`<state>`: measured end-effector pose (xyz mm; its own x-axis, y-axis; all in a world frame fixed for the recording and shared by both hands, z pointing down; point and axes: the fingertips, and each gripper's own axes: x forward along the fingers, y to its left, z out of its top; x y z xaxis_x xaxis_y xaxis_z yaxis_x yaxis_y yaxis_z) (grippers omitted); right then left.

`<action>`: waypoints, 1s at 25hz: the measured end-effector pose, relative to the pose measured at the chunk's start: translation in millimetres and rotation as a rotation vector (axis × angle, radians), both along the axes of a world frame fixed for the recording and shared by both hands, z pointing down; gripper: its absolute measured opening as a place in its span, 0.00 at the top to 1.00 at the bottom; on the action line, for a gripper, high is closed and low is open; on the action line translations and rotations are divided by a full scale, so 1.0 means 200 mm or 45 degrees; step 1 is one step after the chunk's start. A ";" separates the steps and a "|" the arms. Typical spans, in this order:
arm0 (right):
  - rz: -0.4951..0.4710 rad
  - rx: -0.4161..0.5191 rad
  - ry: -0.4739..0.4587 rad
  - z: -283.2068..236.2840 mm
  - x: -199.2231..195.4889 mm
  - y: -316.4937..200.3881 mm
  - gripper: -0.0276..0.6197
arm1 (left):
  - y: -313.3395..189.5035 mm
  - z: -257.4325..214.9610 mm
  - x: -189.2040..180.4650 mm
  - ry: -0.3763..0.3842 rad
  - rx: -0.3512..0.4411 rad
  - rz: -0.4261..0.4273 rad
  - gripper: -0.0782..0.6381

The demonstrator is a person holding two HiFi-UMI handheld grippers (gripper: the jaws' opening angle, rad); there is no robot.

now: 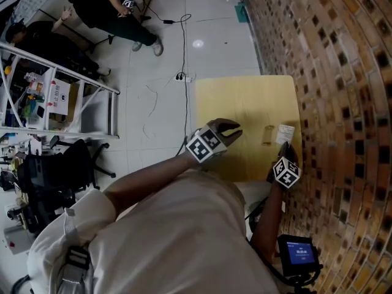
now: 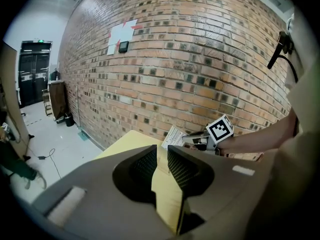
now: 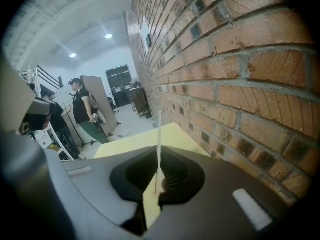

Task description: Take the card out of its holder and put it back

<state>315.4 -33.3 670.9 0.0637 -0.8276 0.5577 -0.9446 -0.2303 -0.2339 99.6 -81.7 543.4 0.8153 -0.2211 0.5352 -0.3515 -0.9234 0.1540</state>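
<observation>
A white printed card [image 1: 285, 132] is pinched at its near edge by my right gripper [image 1: 287, 148], which is shut on it near the table's right side by the brick wall. In the right gripper view the card [image 3: 159, 134] stands edge-on, rising from between the jaws of that gripper [image 3: 159, 168]. The small clear card holder [image 1: 267, 135] stands on the yellow table [image 1: 245, 103] just left of the card. My left gripper [image 1: 234, 131] hovers over the table's middle, left of the holder. Its jaws [image 2: 162, 156] stand a narrow gap apart with nothing between them. The left gripper view shows the card [image 2: 175, 136] and the right gripper [image 2: 189, 140].
The brick wall [image 1: 343, 72] runs along the table's right edge. A white metal rack [image 1: 55, 97] and a black chair [image 1: 61, 170] stand at the left. People [image 1: 110, 11] are at the back, and a cable [image 1: 182, 48] lies on the floor. A small screen [image 1: 298, 252] sits near right.
</observation>
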 end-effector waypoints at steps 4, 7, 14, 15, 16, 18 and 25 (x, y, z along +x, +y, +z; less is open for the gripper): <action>0.022 0.049 0.015 -0.12 0.06 0.01 0.94 | -0.05 -0.02 -0.02 0.016 0.011 -0.036 0.77; 0.042 0.085 0.031 -0.22 0.12 0.03 0.94 | -0.09 -0.04 -0.03 0.028 0.015 -0.063 0.77; 0.097 0.158 0.063 -0.40 0.23 0.09 0.94 | -0.15 -0.08 -0.09 0.049 0.026 -0.121 0.77; 0.104 0.166 0.069 -0.42 0.24 0.10 0.94 | -0.16 -0.08 -0.09 0.052 0.026 -0.129 0.77; 0.110 0.173 0.074 -0.44 0.26 0.11 0.94 | -0.17 -0.08 -0.10 0.055 0.027 -0.137 0.77; 0.123 0.187 0.084 -0.48 0.28 0.13 0.94 | -0.18 -0.09 -0.12 0.062 0.029 -0.152 0.77; 0.168 0.212 0.115 -0.56 0.35 0.22 0.94 | -0.26 -0.12 -0.20 0.091 0.029 -0.218 0.77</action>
